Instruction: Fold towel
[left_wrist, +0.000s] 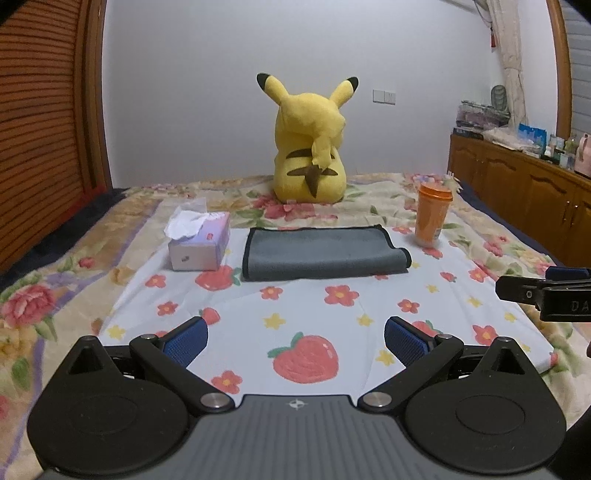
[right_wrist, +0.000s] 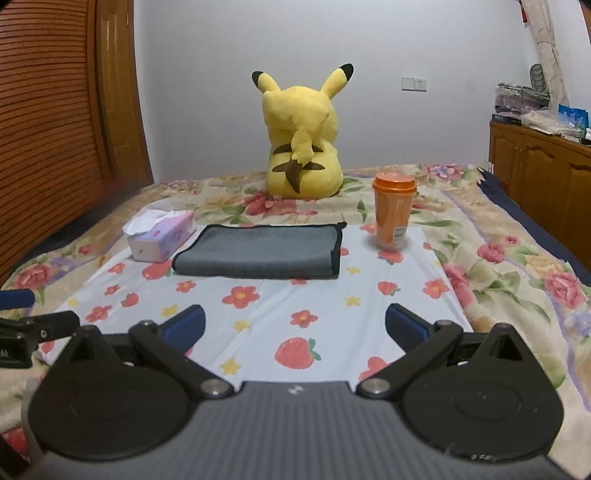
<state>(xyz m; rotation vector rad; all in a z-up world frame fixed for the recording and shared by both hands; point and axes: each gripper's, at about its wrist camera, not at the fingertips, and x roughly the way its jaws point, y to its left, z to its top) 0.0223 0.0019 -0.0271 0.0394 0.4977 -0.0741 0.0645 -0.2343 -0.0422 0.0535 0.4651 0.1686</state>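
Note:
A grey towel (left_wrist: 321, 254) with black trim lies folded in a flat rectangle on a white cloth printed with flowers and strawberries (left_wrist: 295, 317). It also shows in the right wrist view (right_wrist: 258, 252). My left gripper (left_wrist: 295, 339) is open and empty, held well short of the towel. My right gripper (right_wrist: 294, 325) is open and empty too, also short of the towel. The right gripper's side shows at the right edge of the left wrist view (left_wrist: 543, 291). The left gripper's side shows at the left edge of the right wrist view (right_wrist: 29, 325).
A tissue box (left_wrist: 201, 242) stands left of the towel and an orange lidded cup (left_wrist: 432, 214) right of it. A yellow plush toy (left_wrist: 312, 144) sits behind. All are on a floral bedspread (left_wrist: 55, 295). Wooden cabinets (left_wrist: 524, 199) line the right.

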